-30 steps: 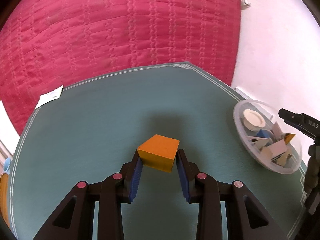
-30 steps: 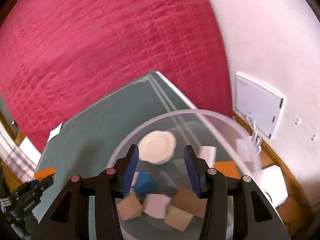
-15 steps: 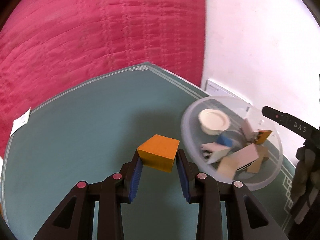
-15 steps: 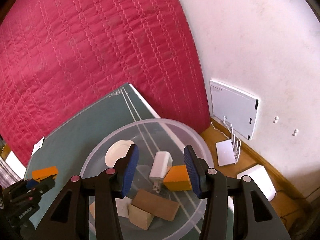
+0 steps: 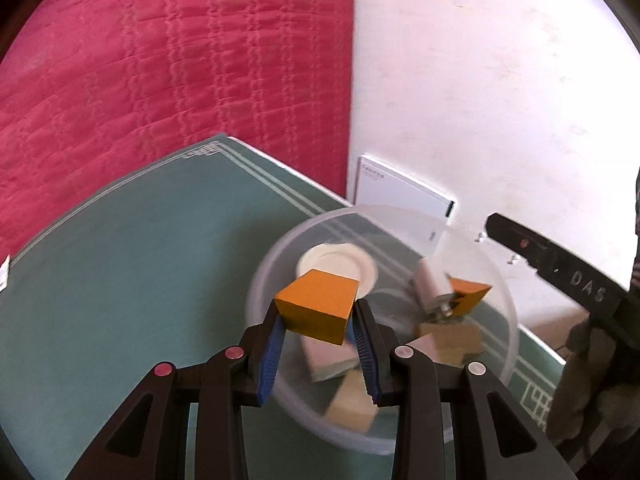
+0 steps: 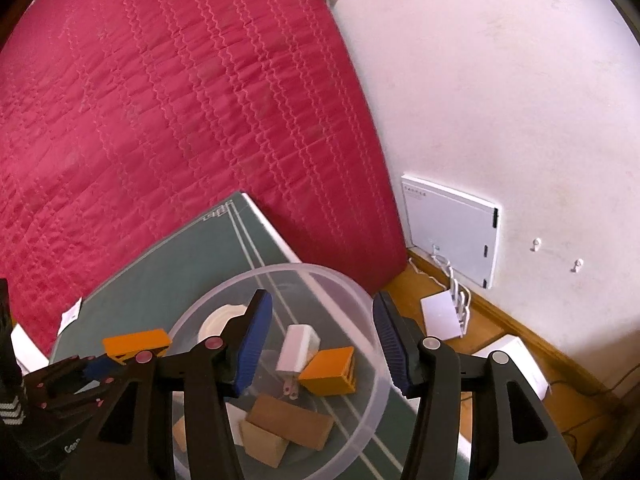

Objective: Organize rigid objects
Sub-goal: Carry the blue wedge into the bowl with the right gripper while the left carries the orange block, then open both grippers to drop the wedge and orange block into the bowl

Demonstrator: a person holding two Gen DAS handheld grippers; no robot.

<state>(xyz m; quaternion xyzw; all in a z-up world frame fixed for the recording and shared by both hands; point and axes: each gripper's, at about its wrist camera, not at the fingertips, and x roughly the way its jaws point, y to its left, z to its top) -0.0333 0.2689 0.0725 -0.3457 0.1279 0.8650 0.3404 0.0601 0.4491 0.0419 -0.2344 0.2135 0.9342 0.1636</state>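
Observation:
My left gripper point(image 5: 318, 326) is shut on an orange wooden block point(image 5: 316, 306) and holds it above the near-left rim of a clear plastic bowl point(image 5: 506, 304). The bowl stands on the green table point(image 5: 132, 264) and holds a white lid point(image 5: 340, 262), a white charger plug point(image 5: 430, 284), another orange block point(image 5: 470, 294) and several tan wooden blocks. My right gripper point(image 6: 322, 338) is open and empty above the same bowl point(image 6: 370, 348). In the right wrist view the held orange block point(image 6: 136, 342) shows at the left.
A red quilted mattress point(image 5: 160, 60) leans behind the table. A white wall panel point(image 6: 452, 228) and white boxes point(image 6: 444, 316) with cables sit on the wooden floor to the right. A paper tag point(image 6: 72, 316) lies on the table's far left edge.
My left gripper has carried the orange block to the right, from over the bare table to over the bowl's rim. My right gripper has stayed open above the bowl.

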